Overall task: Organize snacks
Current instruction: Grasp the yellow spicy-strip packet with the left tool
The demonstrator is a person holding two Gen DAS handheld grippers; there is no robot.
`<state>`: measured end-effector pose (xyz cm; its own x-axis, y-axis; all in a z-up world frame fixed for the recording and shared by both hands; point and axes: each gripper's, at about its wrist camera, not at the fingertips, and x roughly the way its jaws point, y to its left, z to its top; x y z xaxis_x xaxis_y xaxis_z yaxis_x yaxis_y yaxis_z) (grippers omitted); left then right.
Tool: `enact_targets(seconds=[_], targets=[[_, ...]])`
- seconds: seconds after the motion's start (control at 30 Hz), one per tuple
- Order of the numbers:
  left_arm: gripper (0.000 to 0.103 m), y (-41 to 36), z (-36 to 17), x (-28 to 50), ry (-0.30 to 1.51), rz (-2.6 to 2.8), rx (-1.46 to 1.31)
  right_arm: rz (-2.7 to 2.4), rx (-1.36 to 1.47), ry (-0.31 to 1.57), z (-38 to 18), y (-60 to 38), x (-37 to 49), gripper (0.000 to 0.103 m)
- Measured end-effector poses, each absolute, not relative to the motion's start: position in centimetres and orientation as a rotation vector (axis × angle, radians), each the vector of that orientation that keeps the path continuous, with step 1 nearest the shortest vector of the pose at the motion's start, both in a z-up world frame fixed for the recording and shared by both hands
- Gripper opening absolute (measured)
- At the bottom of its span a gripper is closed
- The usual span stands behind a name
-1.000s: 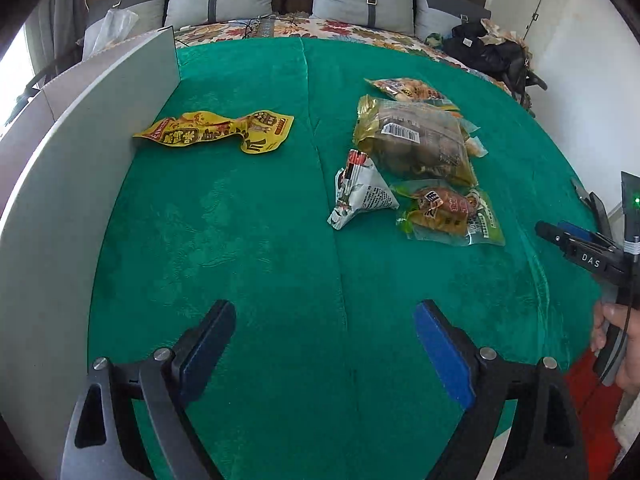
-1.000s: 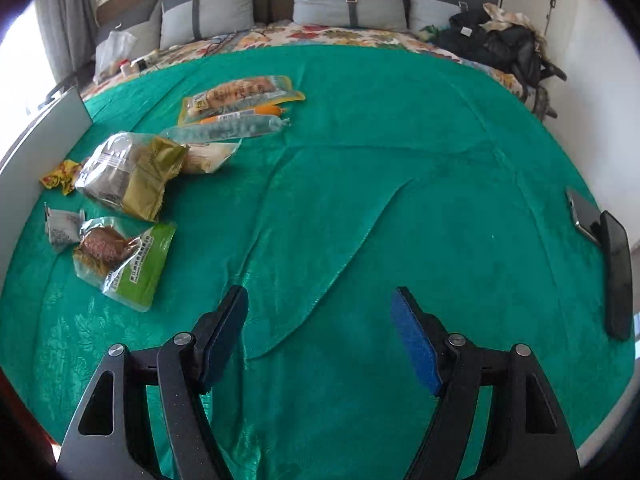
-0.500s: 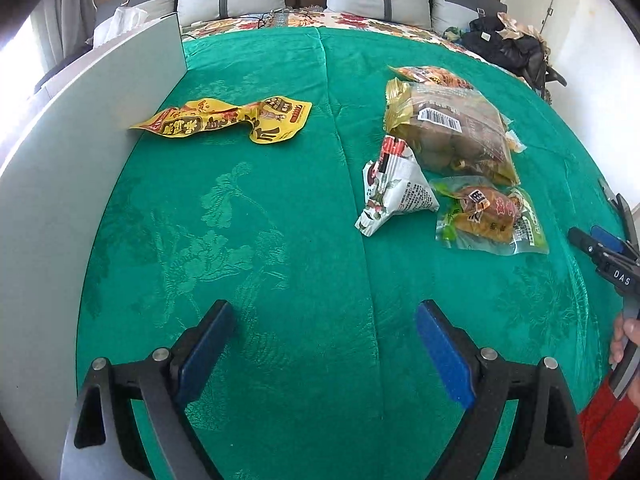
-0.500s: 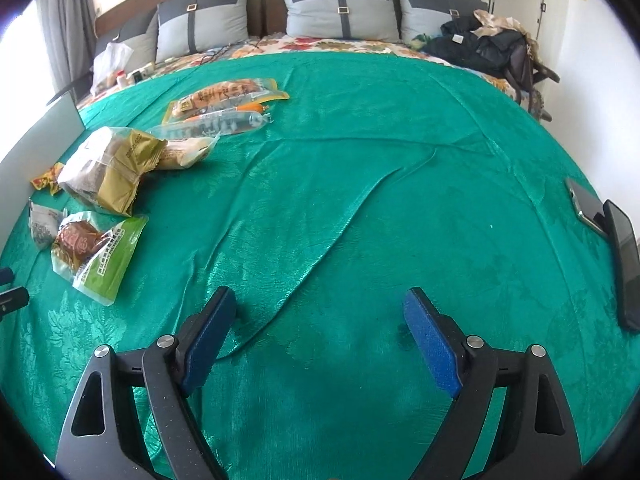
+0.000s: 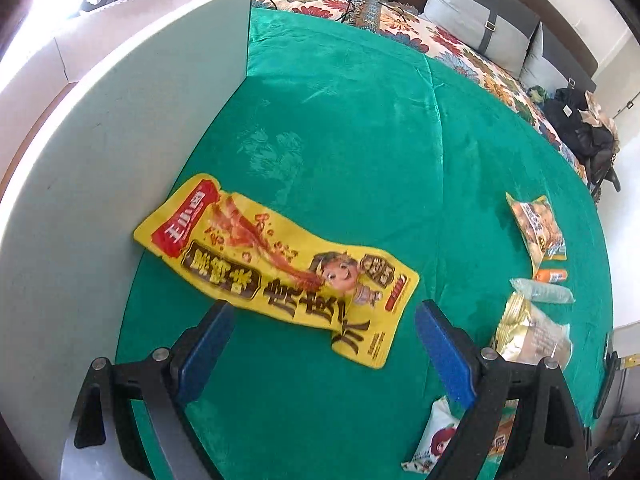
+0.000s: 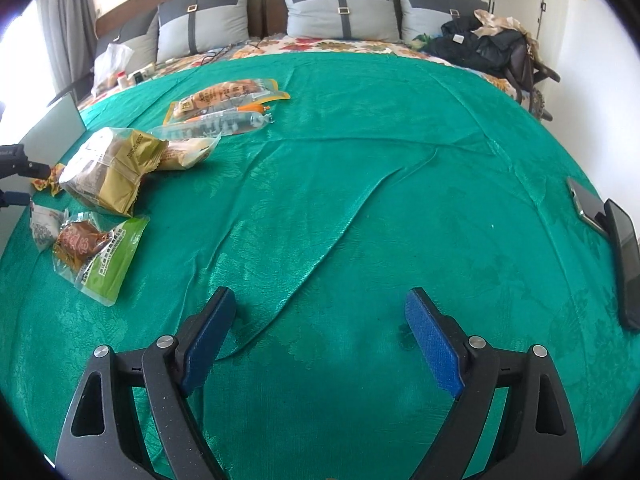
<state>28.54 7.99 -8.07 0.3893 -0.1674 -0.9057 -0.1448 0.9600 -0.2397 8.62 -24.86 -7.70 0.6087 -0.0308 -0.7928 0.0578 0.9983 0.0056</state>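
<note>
Swung toward the white panel (image 5: pixel 120 152) since the earlier frames, the left gripper (image 5: pixel 324 340) now hangs over the yellow snack packet (image 5: pixel 280 272), jaws wide apart with nothing clamped; the packet's near edge lies between its blue pads (image 5: pixel 204 344), one end touching the panel's foot. The right gripper (image 6: pixel 320 336) has kept its place while its jaws have widened; they stand apart over bare green bedspread (image 6: pixel 380 160), empty. The bedspread (a patterned, slightly creased cloth) covers a bed with grey cushions (image 6: pixel 340 8) at the headboard and dark clothing (image 6: pixel 484 48) heaped at its far right corner. Remaining snacks lie grouped at the right view's left: a gold bag (image 6: pixel 108 168), a green-edged pouch (image 6: pixel 100 252), a clear tube pack (image 6: pixel 216 126) and an orange packet (image 6: pixel 224 94). Two phones (image 6: pixel 608 232) rest at the bedspread's right edge.
</note>
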Motion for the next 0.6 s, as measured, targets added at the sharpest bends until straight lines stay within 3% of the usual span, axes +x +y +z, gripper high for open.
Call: enact_targets(seconds=[0.43, 0.6], targets=[[0.092, 2.5, -7.2, 34.4, 1.127, -0.088, -0.16, -0.039, 0.028, 0.92, -7.7, -24.7, 8.8, 0.092], [0.092, 1.3, -4.0, 34.9, 1.084, -0.175, 0.08, -0.04, 0.028, 0.92, -7.7, -24.7, 8.8, 0.092]])
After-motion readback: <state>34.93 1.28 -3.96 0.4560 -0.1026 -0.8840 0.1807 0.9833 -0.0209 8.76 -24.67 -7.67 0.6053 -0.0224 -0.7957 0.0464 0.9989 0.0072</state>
